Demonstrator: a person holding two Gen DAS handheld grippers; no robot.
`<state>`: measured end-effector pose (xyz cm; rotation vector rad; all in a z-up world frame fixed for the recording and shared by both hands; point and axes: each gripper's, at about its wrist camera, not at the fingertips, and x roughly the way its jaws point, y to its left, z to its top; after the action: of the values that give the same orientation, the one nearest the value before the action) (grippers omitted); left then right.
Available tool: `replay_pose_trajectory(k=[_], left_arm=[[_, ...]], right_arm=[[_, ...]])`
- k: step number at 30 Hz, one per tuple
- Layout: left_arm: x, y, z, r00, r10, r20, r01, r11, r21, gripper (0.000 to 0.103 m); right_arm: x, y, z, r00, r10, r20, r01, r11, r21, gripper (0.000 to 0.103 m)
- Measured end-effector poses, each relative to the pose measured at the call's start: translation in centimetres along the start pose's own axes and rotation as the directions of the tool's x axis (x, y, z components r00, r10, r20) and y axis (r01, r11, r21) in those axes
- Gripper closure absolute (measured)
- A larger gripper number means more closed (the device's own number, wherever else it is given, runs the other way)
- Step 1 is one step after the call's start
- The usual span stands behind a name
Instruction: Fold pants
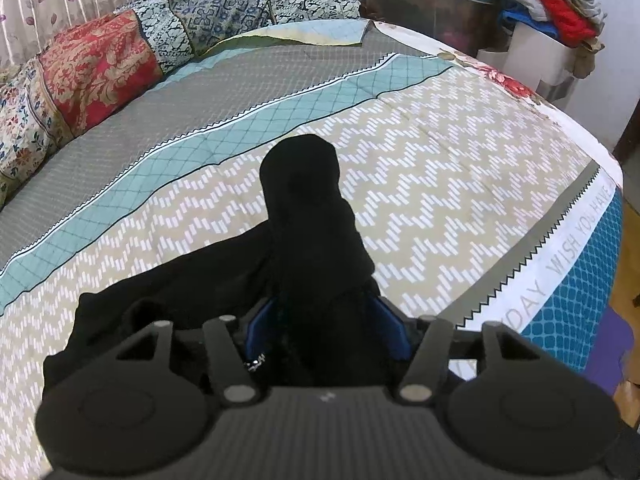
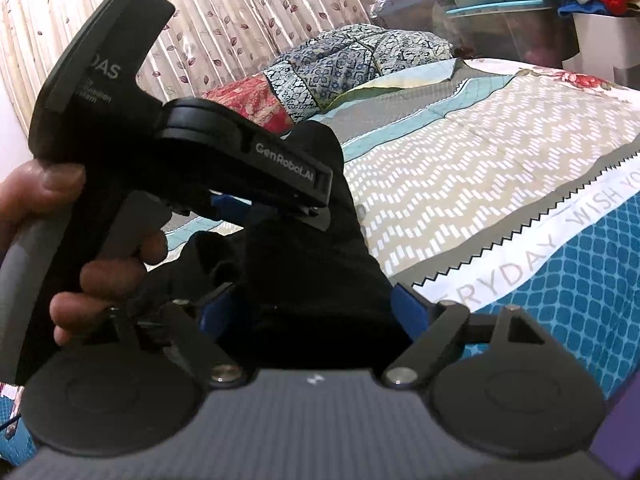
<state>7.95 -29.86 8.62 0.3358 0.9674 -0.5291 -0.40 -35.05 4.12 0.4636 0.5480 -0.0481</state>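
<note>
Left wrist view: your left tool [image 1: 326,320] clamps bunched black pants [image 1: 308,216], lifted above the bed [image 1: 440,152] near its front edge. Your right tool [image 2: 308,320] pinches the same soft, limp, light cloth; take it at the waistband or hems.

light: soft, even indoor | edges: fisheye-bent, dark corners | focus: slightly soft

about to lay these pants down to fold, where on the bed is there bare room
The beige zigzag band lies bare between the teal stripe and the lettered white border. The grey strip beyond is free too. It is crowded by the patchwork quilt at the far edge, and near the left hand-held gripper, where the black pants bunch.
</note>
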Motion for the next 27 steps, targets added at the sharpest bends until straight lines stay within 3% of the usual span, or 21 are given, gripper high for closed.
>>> replay_pose_trajectory(k=[5, 10, 13, 25, 27], left_arm=[[0.2, 0.0, 0.0, 1.0, -0.023, -0.006, 0.023, 1.0, -0.008, 0.039], [-0.2, 2.0, 0.8, 0.986, -0.169, -0.004, 0.167, 0.979, -0.118, 0.029], [-0.1, 3.2, 1.4, 0.975, -0.221, -0.009, 0.216, 0.96, -0.18, 0.028], [1.0, 2.0, 1.1, 0.968, -0.247, -0.044, 0.237, 0.957, -0.167, 0.023], [1.0, 1.8, 1.4, 0.966, -0.253, -0.043, 0.243, 0.956, -0.164, 0.018]], right_arm=[[0.1, -0.3, 0.0, 1.0, 0.002, -0.003, -0.002, 1.0, 0.001, 0.017], [-0.2, -0.6, -0.1, 1.0, -0.003, 0.006, 0.003, 1.0, -0.007, 0.016], [-0.4, -0.6, -0.1, 1.0, -0.001, 0.007, 0.001, 1.0, -0.009, 0.016], [-0.7, -0.8, -0.2, 0.999, -0.033, 0.019, 0.032, 0.999, 0.018, 0.016], [-0.7, -0.9, -0.3, 0.999, -0.033, 0.02, 0.032, 0.999, 0.021, 0.016]])
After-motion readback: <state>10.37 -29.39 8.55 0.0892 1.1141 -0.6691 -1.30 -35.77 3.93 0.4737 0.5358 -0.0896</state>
